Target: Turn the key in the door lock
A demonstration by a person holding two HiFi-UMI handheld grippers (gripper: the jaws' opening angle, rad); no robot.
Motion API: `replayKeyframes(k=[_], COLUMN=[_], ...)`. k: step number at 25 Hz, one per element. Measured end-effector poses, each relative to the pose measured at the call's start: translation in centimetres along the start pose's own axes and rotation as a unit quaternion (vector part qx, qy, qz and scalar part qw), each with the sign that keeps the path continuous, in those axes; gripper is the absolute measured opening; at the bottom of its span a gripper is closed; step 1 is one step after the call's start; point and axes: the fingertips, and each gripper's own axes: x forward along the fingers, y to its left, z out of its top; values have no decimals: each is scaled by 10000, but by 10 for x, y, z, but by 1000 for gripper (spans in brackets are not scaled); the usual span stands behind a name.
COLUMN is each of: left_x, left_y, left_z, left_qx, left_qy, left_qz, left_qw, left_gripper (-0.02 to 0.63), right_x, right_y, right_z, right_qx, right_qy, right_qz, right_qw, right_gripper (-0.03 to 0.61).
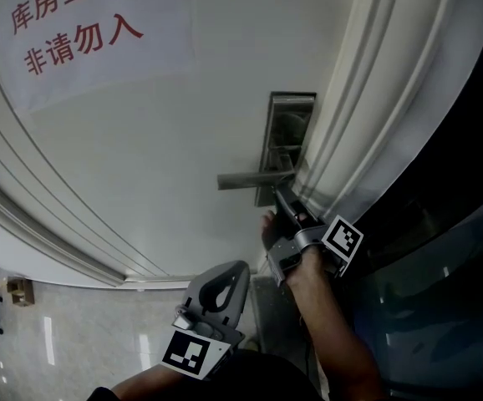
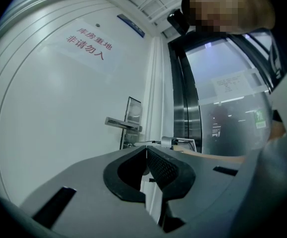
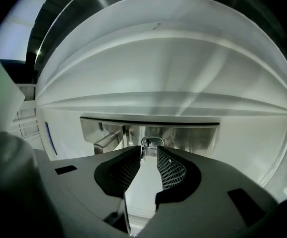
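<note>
Key (image 3: 152, 142) partly behind right claw (image 3: 149, 151)

I log: door (image 1: 166, 140) smooth white paint | lock plate (image 3: 193, 135) brushed, glossy metal | sign (image 1: 83, 32) paper | pads (image 3: 171, 171) matt, knurled | floor (image 1: 83, 332) glossy tile

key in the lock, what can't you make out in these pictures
Right gripper view: the key is tiny at the jaws' tips; grip unclear.
Head view: the key is hidden behind the right gripper.
Left gripper view: the lock plate is small, its foot behind the left gripper.
</note>
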Motion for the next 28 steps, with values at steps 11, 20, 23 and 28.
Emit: replayKeyframes(k=[11,20,23,28], left_x=[0,0,1,5], left_y=[-13,-19,-20,-29], left_z=[-2,5,7,5], left_qx=[-140,-85,-76,-25], left_qy=[105,114,107,105], left_qz=[-73,-93,-99,-181], left_qw=[9998,9999,9999,9998], left_gripper=[8,8,8,8], right_x=[-57,-97,-107,-118], right_y=[17,51,57,56], right_z=[-39,-72,-72,-73], right_qx=[-1583,-4692,-5285,-5624], right_qy=[866,1299,1127,970], right_qz=[49,117,126,68], right_qw=[9836,8734,8413,8211], right_gripper=[58,17,15,15])
